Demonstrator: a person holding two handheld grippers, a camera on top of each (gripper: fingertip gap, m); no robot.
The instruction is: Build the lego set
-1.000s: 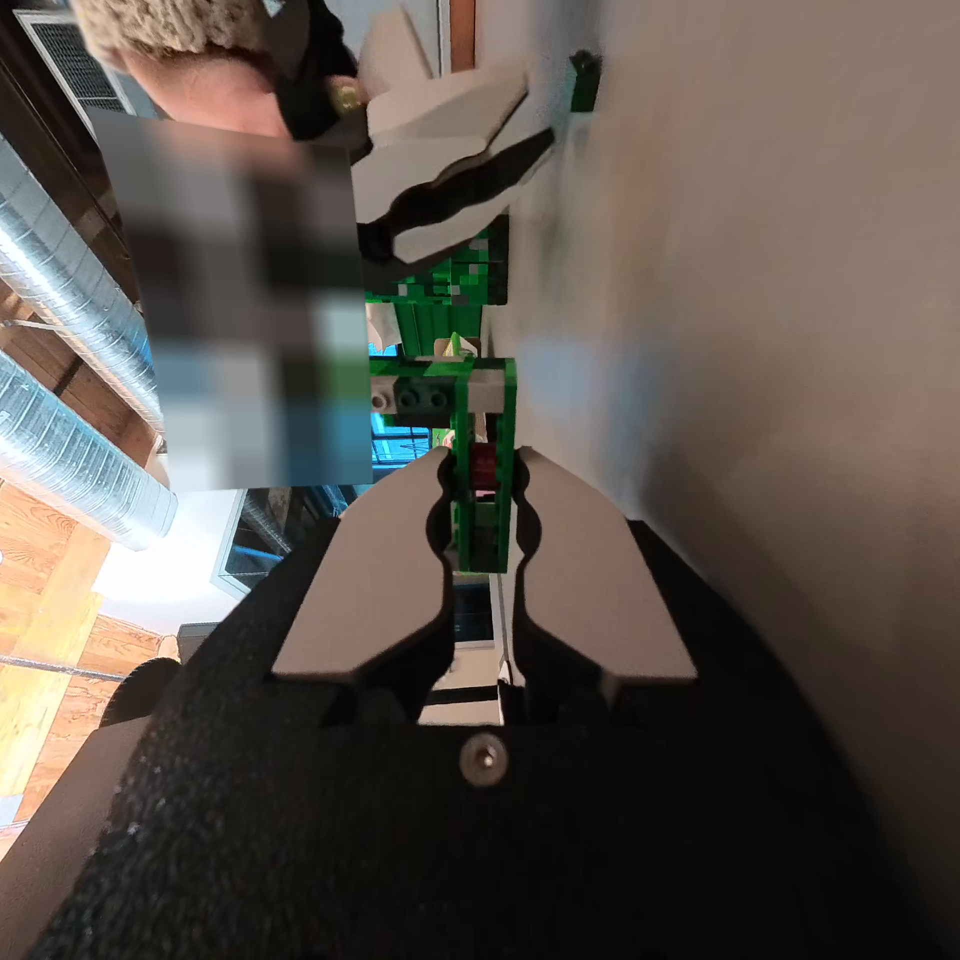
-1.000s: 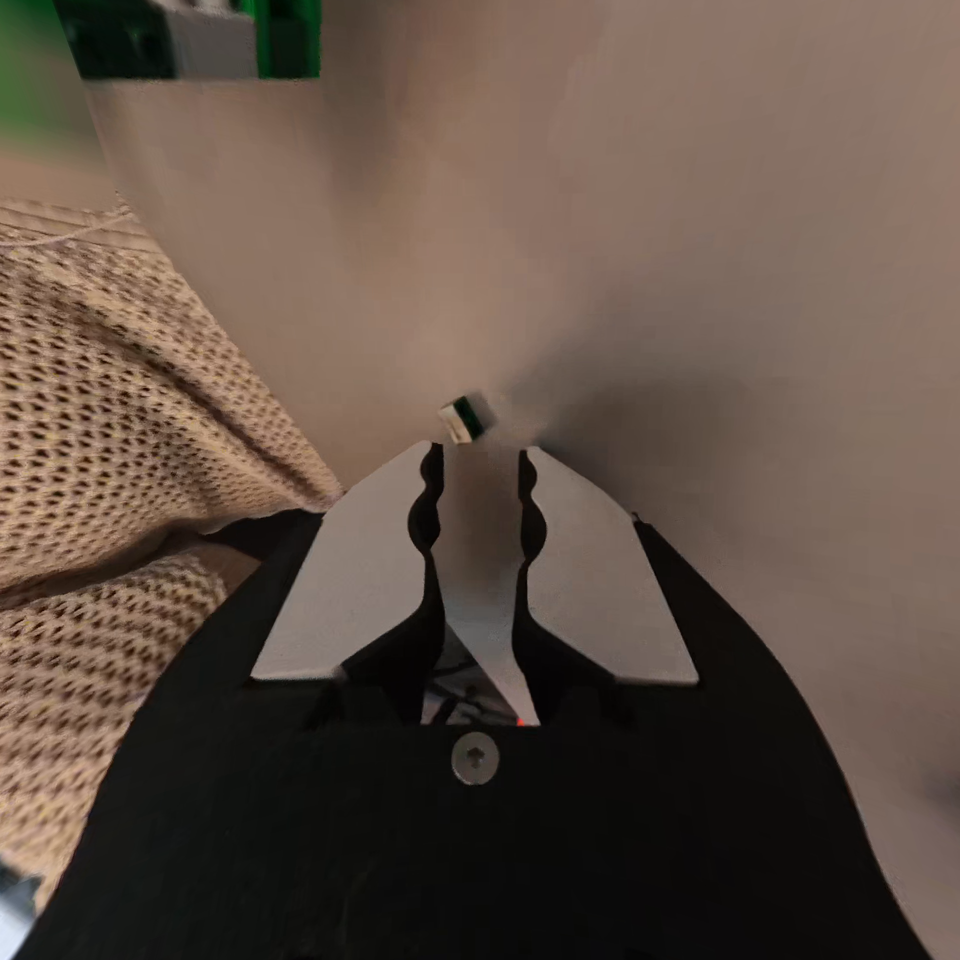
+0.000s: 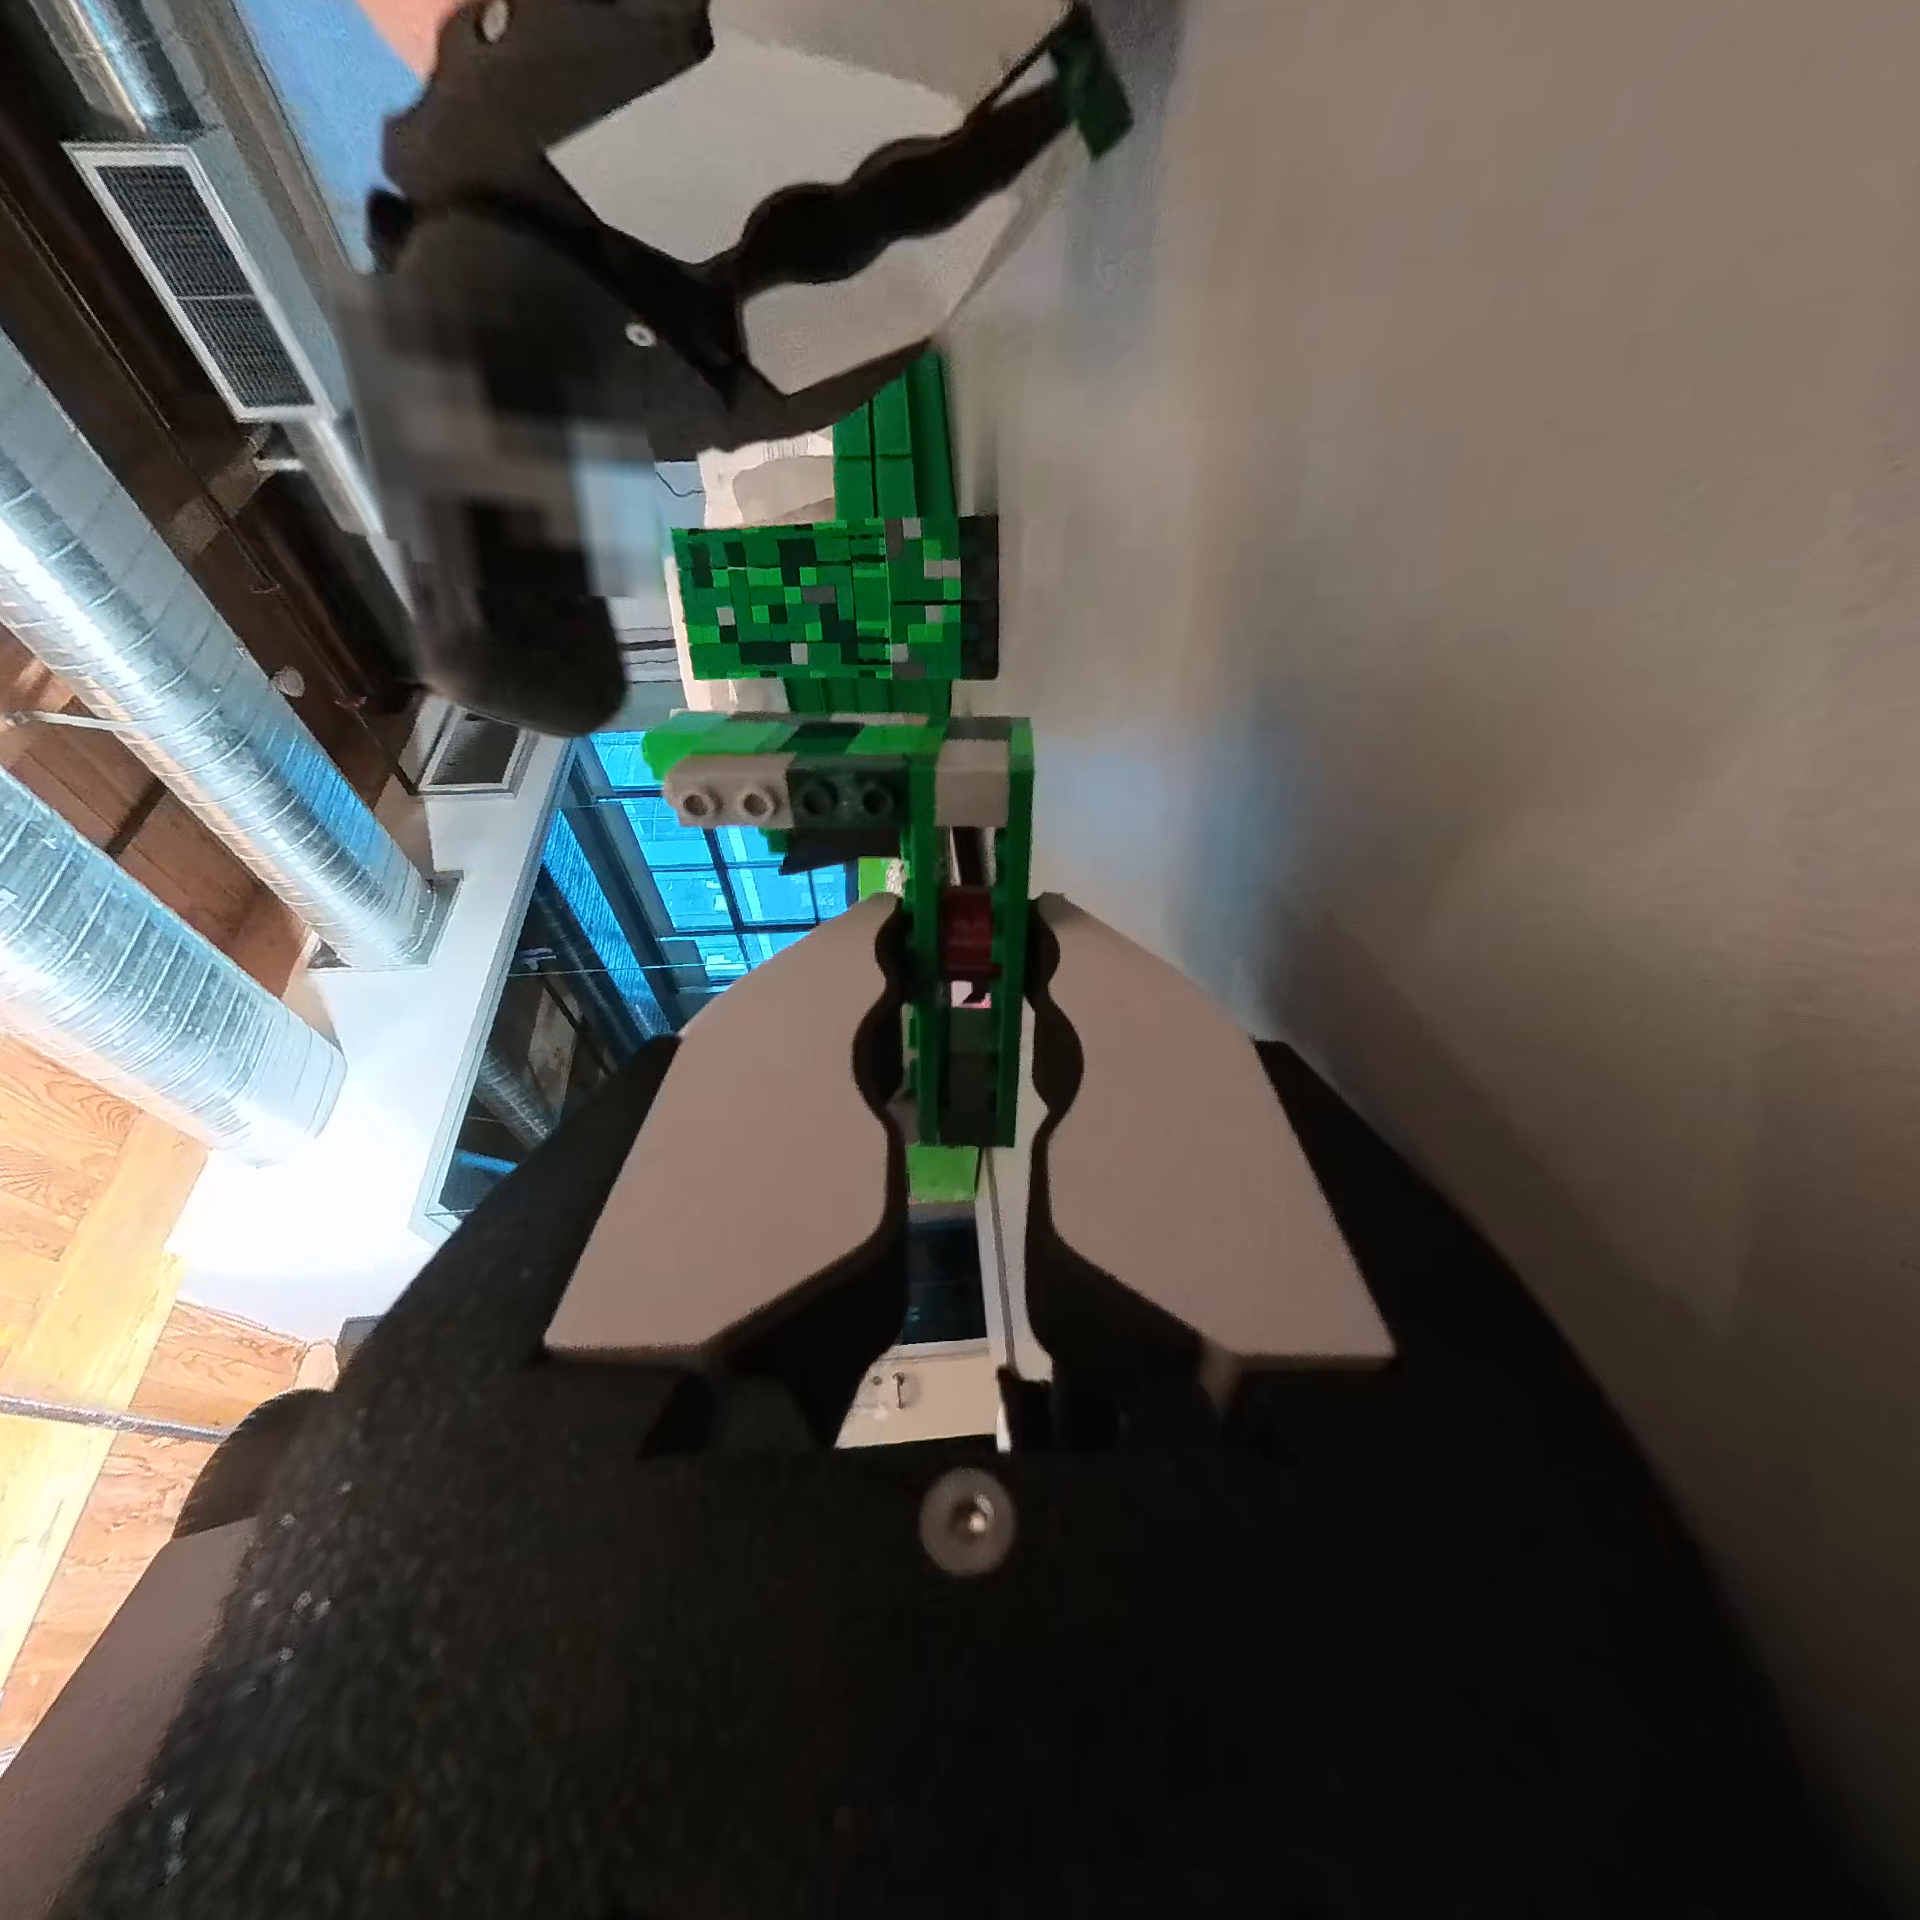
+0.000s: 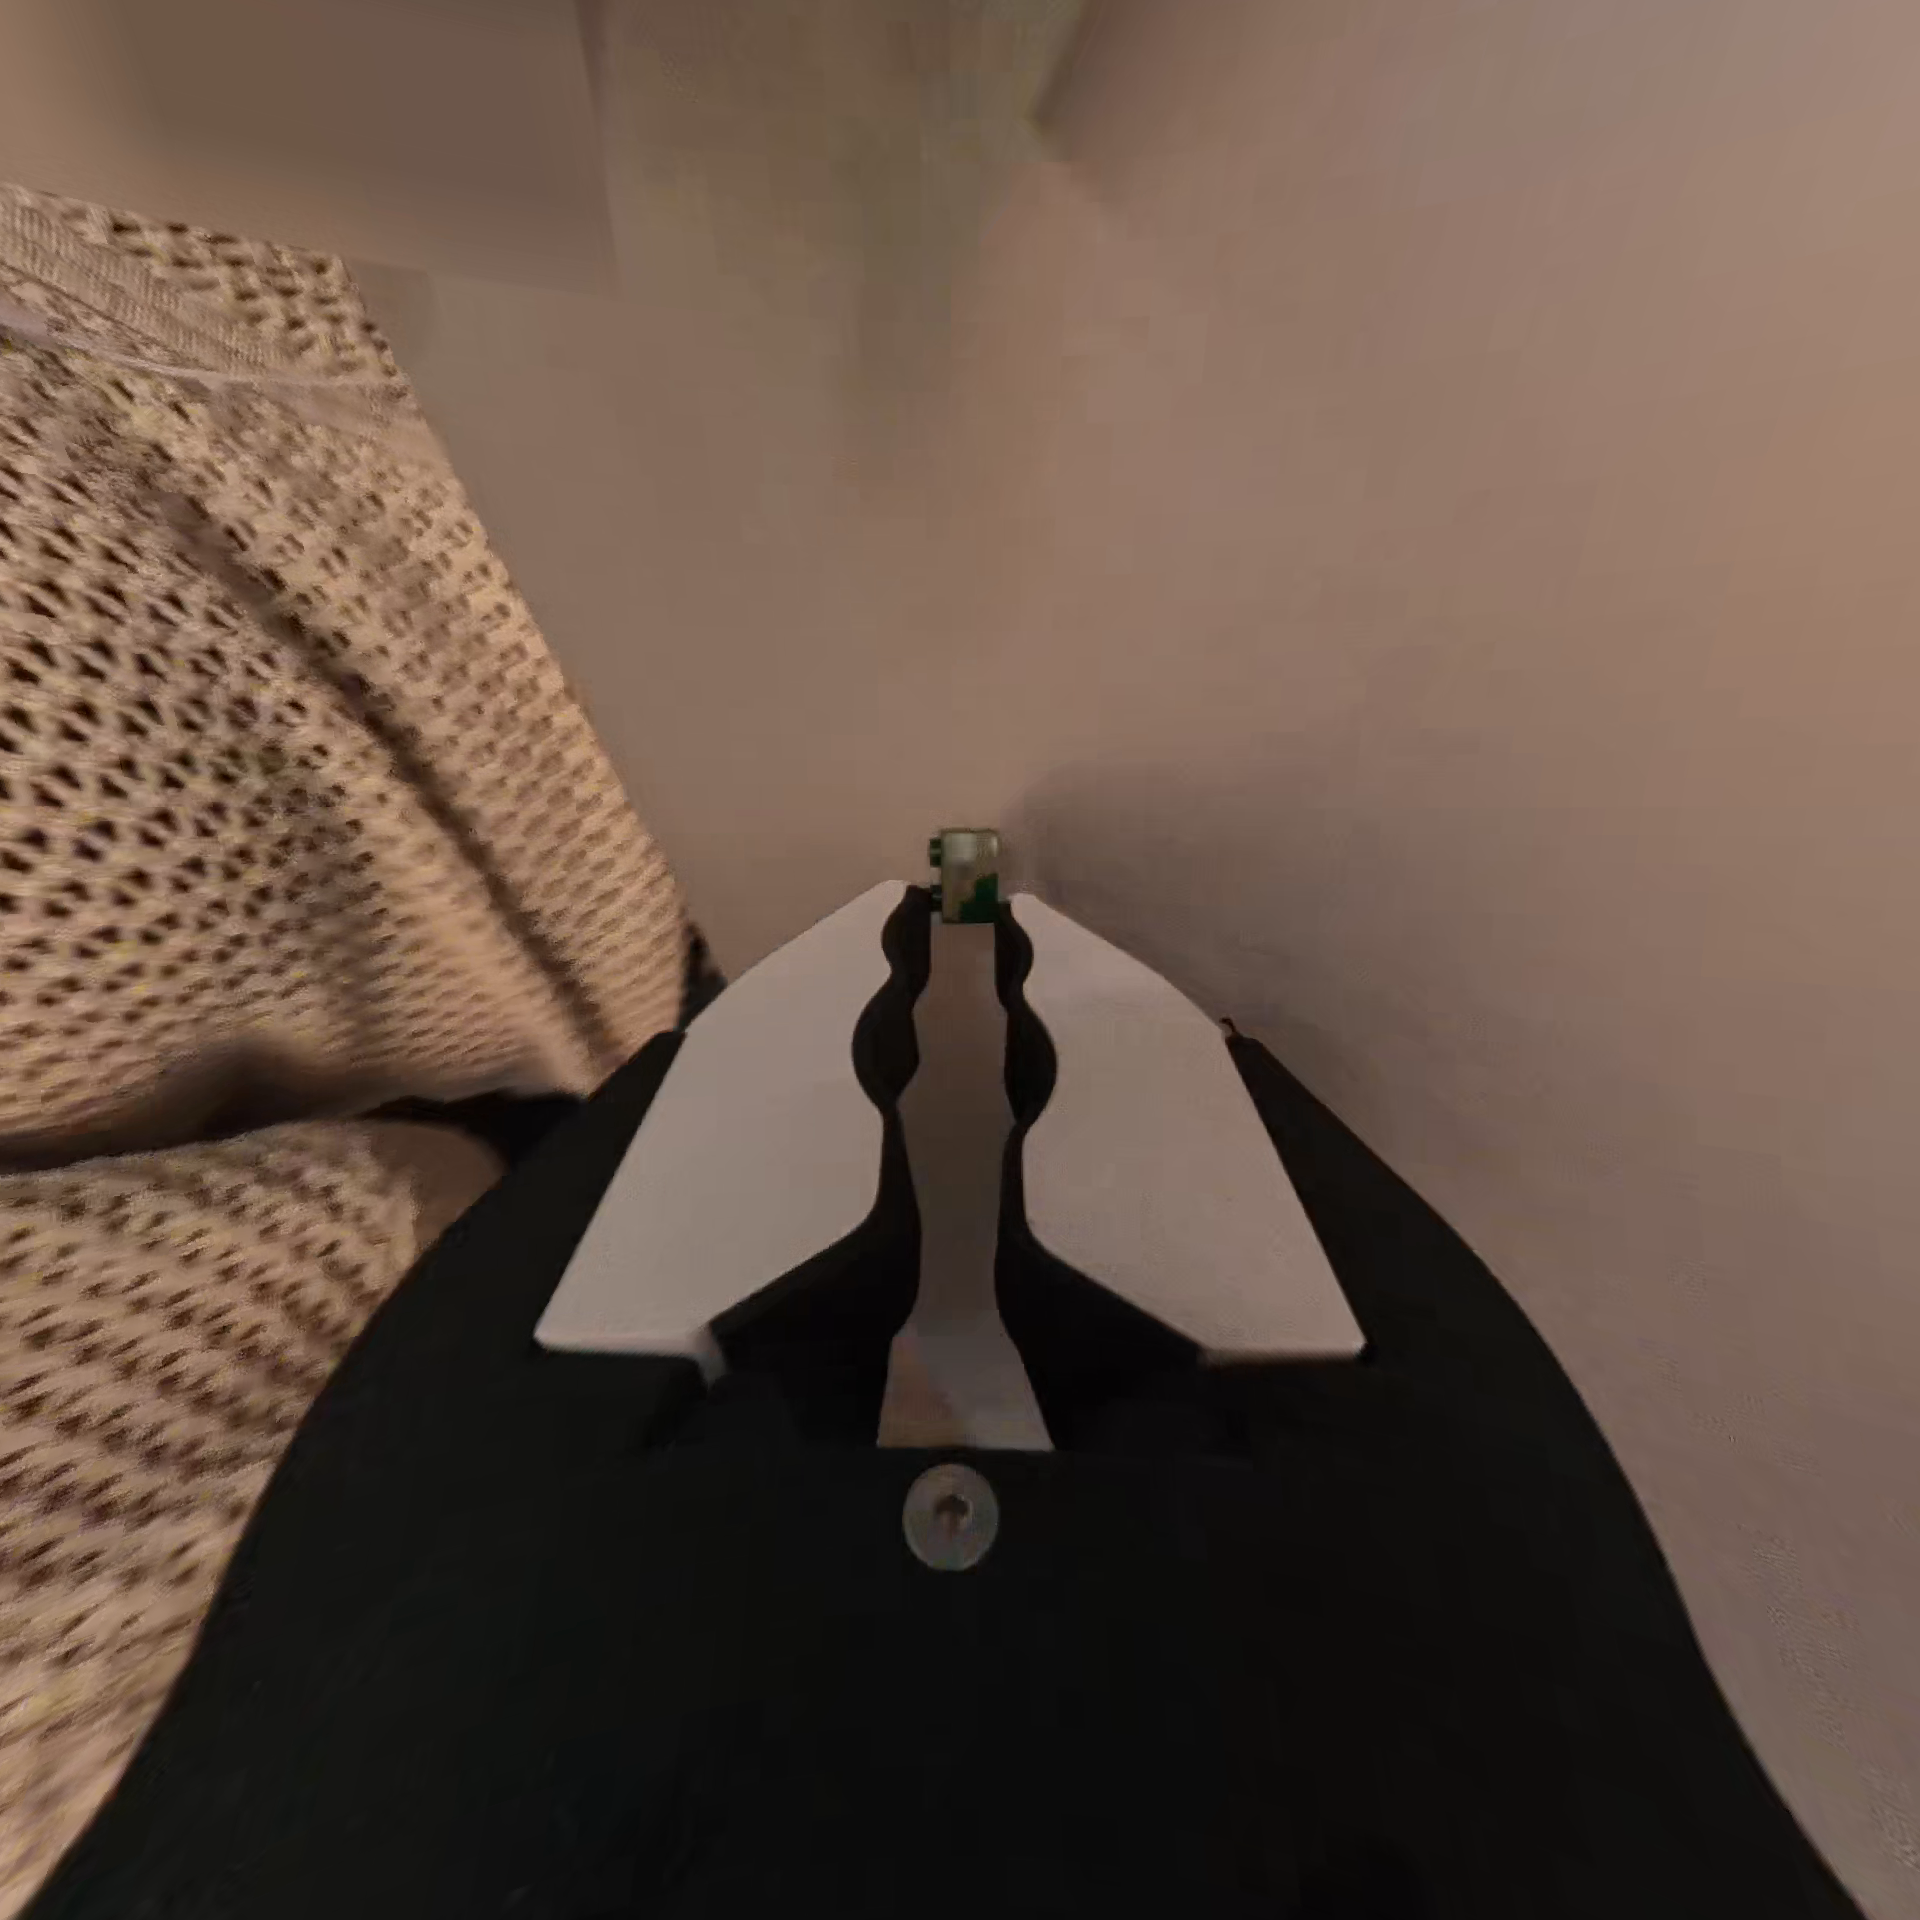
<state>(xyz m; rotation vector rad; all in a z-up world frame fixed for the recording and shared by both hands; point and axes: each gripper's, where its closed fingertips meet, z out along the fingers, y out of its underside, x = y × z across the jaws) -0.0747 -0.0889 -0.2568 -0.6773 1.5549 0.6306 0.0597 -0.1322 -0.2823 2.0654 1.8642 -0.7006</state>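
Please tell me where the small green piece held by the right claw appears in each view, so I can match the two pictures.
Left wrist view: small green piece at the top, right of centre, pinched at the tips of the right claw.
Right wrist view: near the centre, between the claw's tips.
Shared landmark: the pale table, behind the piece in both.

No writing can be read in either view — no label, brand, number or sign.

Your right tool (image 4: 964, 902) has closed on the small green piece (image 4: 966, 875); a second ago it lay loose just past the tips.
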